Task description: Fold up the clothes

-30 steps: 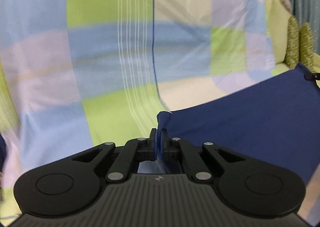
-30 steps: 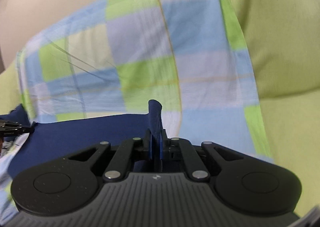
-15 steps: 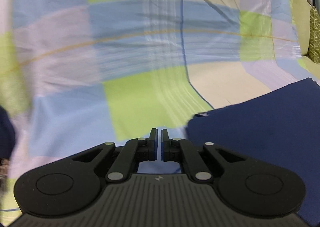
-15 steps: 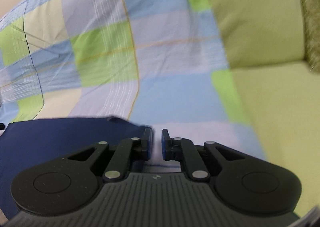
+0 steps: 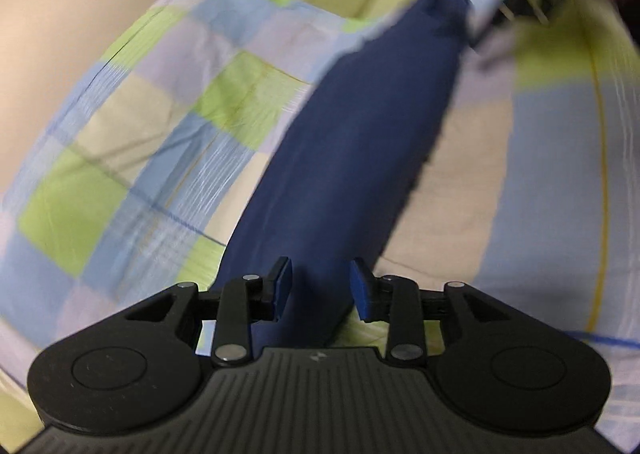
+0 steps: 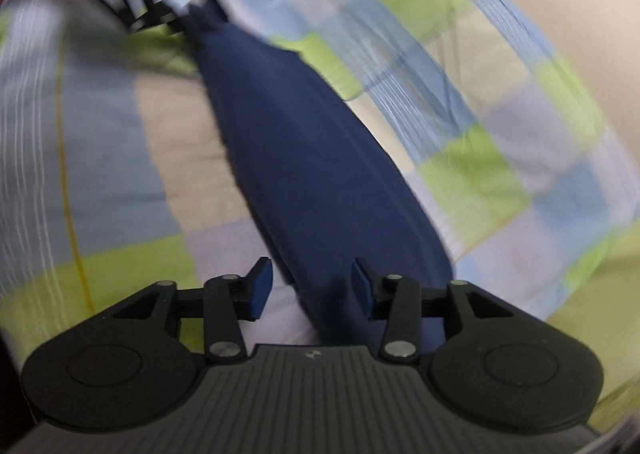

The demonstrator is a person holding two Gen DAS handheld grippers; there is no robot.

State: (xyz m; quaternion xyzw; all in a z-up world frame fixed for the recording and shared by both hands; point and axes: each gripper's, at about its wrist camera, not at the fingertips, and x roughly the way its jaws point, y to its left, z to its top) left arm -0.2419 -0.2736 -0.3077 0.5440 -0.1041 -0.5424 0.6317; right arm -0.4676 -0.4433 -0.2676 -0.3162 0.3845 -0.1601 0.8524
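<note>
Because the dark navy blue folded cloth garment (image 5: pixel 348 158) lies as a long, limp band on the checked blue, green and lilac bedsheet (image 5: pixel 132 158), it will likely handle as something light, soft and floppy, with no stiffness to keep a fold by itself. In the left wrist view it runs from the lower centre of the frame, between the fingertips, up to the upper right; in the right wrist view the same band (image 6: pixel 316 162) climbs from the lower centre to the upper left. The left gripper (image 5: pixel 320 288) stands wide, its blue pads either side of the near end of the band and holding nothing. The right gripper (image 6: pixel 312 282) is likewise spread wide and empty, with the other end of the band lying between and just under its fingers. Each gripper shows as a dark, blurred shape at the far end of the other's view (both pictures are smeared by motion, so fine detail is lost).

My judgement is that the best hold is at the two short ends, pinching through all layers near a corner so the stack does not slide apart. The sheet beneath is soft too, so a low pinch could catch it along with the garment. Whether the cloth is slippery I cannot tell
</note>
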